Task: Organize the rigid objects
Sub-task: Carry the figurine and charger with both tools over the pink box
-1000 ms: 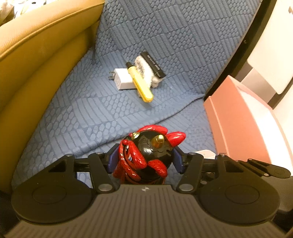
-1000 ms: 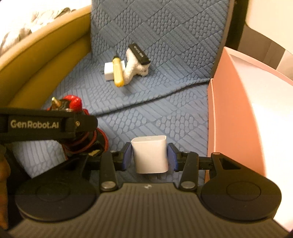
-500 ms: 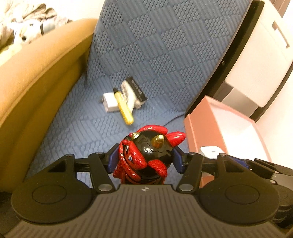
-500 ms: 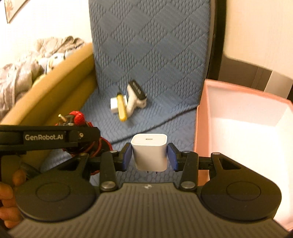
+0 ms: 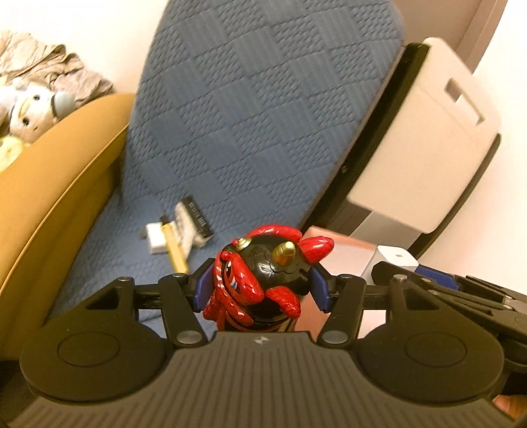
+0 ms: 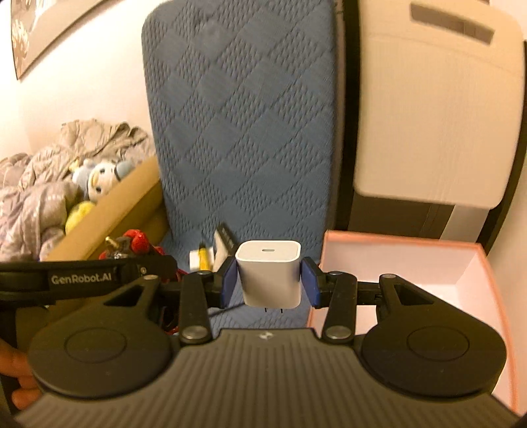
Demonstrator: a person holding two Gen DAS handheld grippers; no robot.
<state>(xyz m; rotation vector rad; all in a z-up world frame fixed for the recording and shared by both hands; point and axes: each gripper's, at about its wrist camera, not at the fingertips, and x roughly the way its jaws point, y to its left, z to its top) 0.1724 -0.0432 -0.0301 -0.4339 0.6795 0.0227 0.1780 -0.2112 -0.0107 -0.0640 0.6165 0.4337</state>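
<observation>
My right tongs (image 6: 268, 280) grip a white charger (image 6: 268, 273) by its sides, socket face up and away, prongs pointing back down toward me. The open pink box (image 6: 395, 263) lies just right of it and lower, nearer this hand. My left tongs (image 5: 260, 284) clasp a red and black toy figure (image 5: 263, 280), upright, head up; the box sits beyond it to the right.

Home: sofa (image 5: 49, 184), plush toys (image 6: 98, 177), framed picture (image 6: 39, 29).
</observation>
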